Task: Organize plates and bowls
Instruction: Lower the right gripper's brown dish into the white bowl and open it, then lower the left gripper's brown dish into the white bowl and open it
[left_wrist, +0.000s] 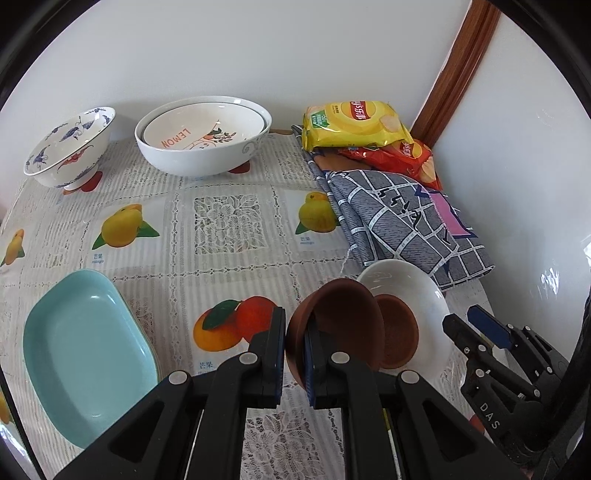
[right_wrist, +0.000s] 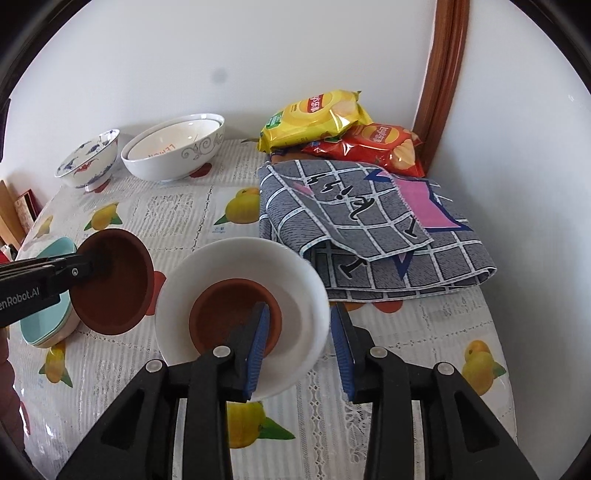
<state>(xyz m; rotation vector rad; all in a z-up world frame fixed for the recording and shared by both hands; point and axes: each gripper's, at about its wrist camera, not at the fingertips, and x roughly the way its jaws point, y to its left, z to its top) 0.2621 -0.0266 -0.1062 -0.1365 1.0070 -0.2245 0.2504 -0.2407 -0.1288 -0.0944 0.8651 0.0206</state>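
Nesting brown dishes: left gripper (left_wrist: 294, 354) clamps a brown saucer (left_wrist: 340, 325); right gripper (right_wrist: 299, 347) is unclenched around the white dish (right_wrist: 295, 280) rim. Next, prob., set the saucer onto the 2nd brown one (right_wrist: 225, 314) w/o clipping the rim.

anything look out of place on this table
The yellow chip bag and red chip bag by the wall, with a folded checked cloth spread beside them, are the only non-dishes; nothing looks spilled or broken.
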